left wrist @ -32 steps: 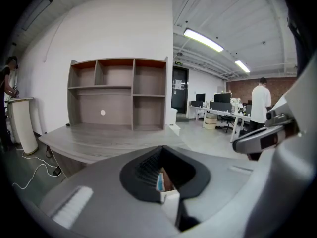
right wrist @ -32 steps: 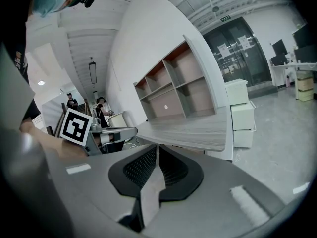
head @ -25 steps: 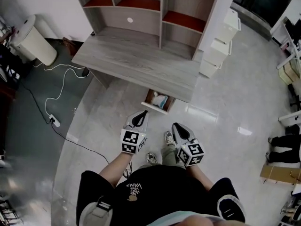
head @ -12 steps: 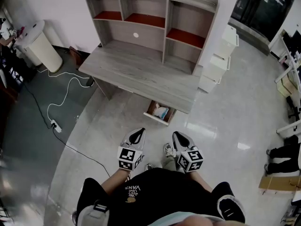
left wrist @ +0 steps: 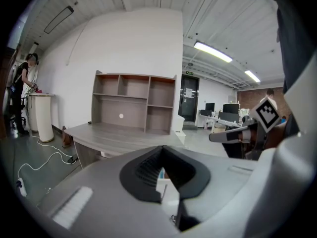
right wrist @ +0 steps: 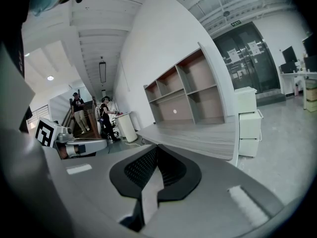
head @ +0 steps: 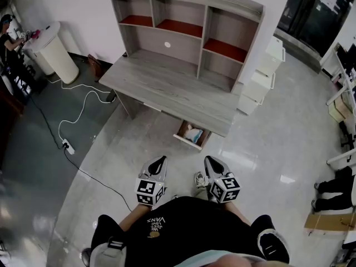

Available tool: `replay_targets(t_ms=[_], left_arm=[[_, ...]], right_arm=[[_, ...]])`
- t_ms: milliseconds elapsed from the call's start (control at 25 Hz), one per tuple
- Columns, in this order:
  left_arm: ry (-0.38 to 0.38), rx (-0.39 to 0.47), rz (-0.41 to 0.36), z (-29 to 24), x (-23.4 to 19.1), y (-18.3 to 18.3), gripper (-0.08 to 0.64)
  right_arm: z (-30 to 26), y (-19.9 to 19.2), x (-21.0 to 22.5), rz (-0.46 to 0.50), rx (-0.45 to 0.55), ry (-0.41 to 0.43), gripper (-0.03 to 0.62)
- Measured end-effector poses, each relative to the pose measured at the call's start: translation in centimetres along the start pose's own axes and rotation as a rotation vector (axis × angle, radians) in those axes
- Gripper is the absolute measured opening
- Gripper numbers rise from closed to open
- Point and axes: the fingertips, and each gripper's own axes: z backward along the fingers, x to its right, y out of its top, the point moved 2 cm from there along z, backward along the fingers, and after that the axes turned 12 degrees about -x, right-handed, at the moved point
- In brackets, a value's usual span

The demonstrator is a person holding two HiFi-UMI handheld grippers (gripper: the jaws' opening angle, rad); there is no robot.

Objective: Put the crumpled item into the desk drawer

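The desk drawer (head: 186, 142) stands pulled out below the grey desk (head: 167, 88). A pale crumpled item (head: 193, 133) lies inside it. Both grippers are held close to my body, well short of the drawer. My left gripper (head: 159, 160) is shut with nothing in it, its tips meeting in the left gripper view (left wrist: 161, 148). My right gripper (head: 210, 160) is also shut and empty, with its jaws closed together in the right gripper view (right wrist: 156, 148). Each gripper shows in the other's view, the right gripper (left wrist: 233, 135) and the left gripper (right wrist: 74, 145).
A hutch with shelves (head: 189, 21) tops the desk. White stacked drawer units (head: 261, 74) stand to its right. A white bin (head: 55, 52) and a person (head: 11, 32) are at far left. A cable with a power strip (head: 67, 145) runs over the floor. My shoes (head: 199, 178) are below the grippers.
The desk and drawer have moved farther away and up in the head view. Both grippers sit lower in the frame, the left one drawn back. They stay shut.
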Motion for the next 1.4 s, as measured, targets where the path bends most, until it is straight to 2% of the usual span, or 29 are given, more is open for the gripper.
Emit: replay_targets(t_ms=[680,1400], left_arm=[[0.017,0.028,0.022,1.4,-1.3,0.4,0.052],[0.022,0.013,0.031,1.5,-1.2,0.2,0.051]], right_arm=[[0.2,0.3,0.0,0.006,-0.011,-0.052,0.002],[0.4,0.4,0.2,0.01,-0.035,-0.036,0.002]])
